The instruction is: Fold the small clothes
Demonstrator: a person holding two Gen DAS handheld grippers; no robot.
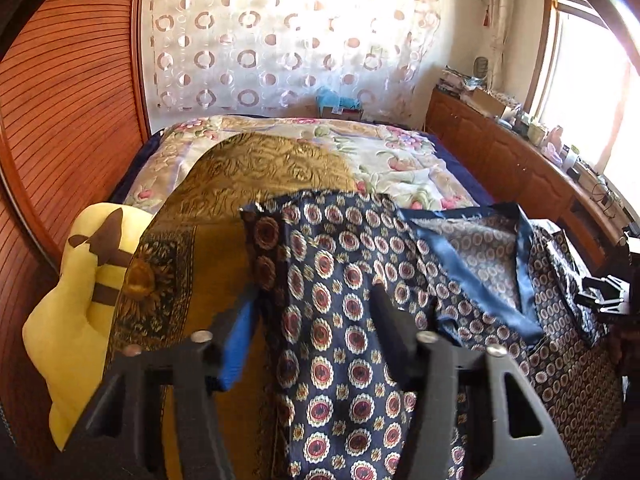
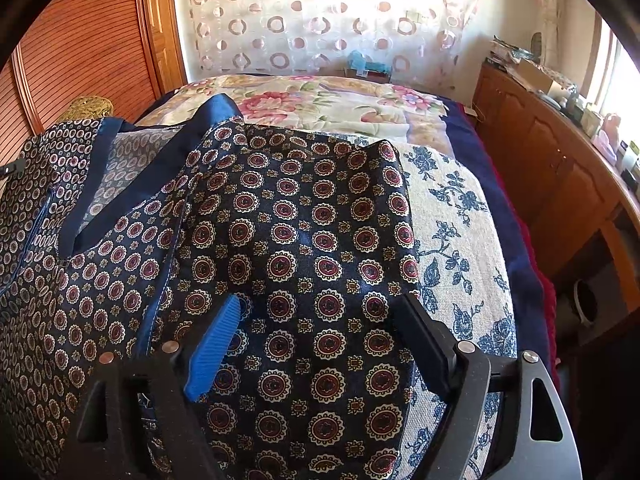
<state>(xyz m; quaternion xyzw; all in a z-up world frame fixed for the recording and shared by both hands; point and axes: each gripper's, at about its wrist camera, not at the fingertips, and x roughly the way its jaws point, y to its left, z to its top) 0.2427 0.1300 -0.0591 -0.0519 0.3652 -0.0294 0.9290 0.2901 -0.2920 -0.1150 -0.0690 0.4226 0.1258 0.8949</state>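
A navy satin top (image 1: 340,280) with red-and-cream medallions and a plain blue V-neck trim (image 1: 480,288) lies spread on the bed. My left gripper (image 1: 316,304) is open, its fingers (image 1: 236,344) spread over the top's left sleeve. In the right wrist view the same top (image 2: 304,248) fills the middle, its blue trim (image 2: 188,148) to the left. My right gripper (image 2: 320,320) is open, its fingers (image 2: 212,352) wide apart over the top's right sleeve. Neither gripper holds cloth. The other gripper's black tip (image 1: 600,292) shows at the right edge of the left wrist view.
A gold patterned cloth (image 1: 224,208) and a yellow plush pillow (image 1: 76,300) lie left of the top. A white cloth with blue flowers (image 2: 460,240) lies under its right side. A floral bedspread (image 1: 360,148) covers the bed. A wooden cabinet (image 2: 552,168) stands right, a wooden slatted wall (image 1: 60,120) left.
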